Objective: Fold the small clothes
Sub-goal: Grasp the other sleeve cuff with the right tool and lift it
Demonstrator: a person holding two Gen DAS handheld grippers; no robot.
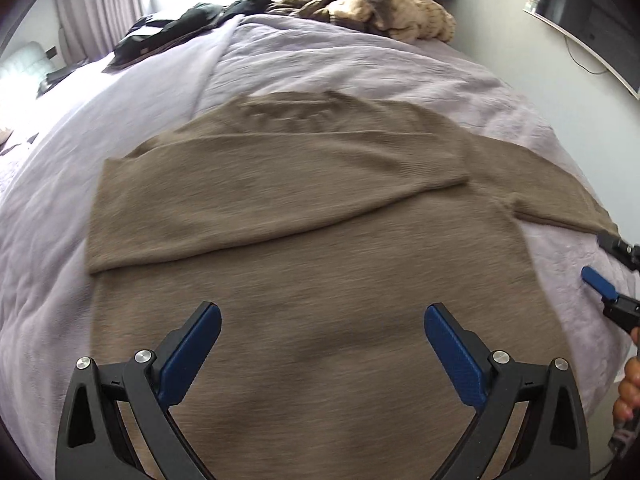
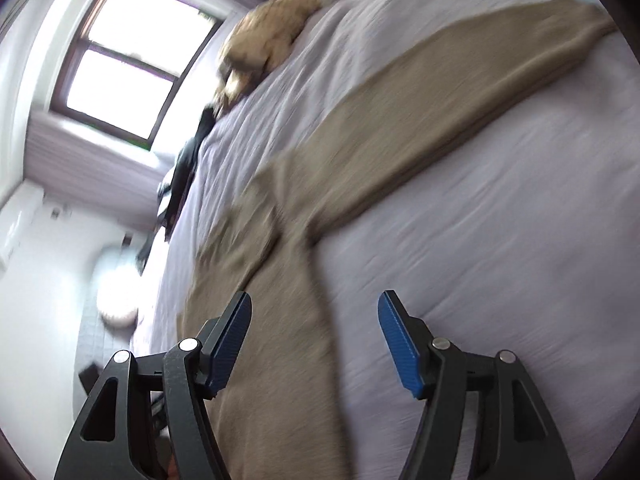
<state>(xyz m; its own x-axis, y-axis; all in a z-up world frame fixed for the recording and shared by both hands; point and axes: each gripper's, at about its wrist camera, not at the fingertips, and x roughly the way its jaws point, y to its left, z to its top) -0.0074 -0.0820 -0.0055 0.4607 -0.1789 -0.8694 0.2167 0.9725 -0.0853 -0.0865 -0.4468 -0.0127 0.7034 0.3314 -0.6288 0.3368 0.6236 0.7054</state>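
A tan knit sweater [image 1: 320, 248] lies flat on the lilac bed cover [image 1: 328, 64], with its left sleeve folded across the chest. Its right sleeve [image 2: 440, 92] stretches out over the cover in the right wrist view. My left gripper [image 1: 322, 344] is open and empty, hovering over the sweater's lower body. My right gripper [image 2: 316, 336] is open and empty above the sweater's right side edge; it also shows in the left wrist view [image 1: 604, 260] at the far right, just beyond the right sleeve's end.
A heap of beige and brown clothes [image 1: 372, 4] and dark garments [image 1: 180, 28] lie at the far end of the bed. A window [image 2: 128, 68] is beyond the bed. A wall screen [image 1: 592, 16] hangs at the right.
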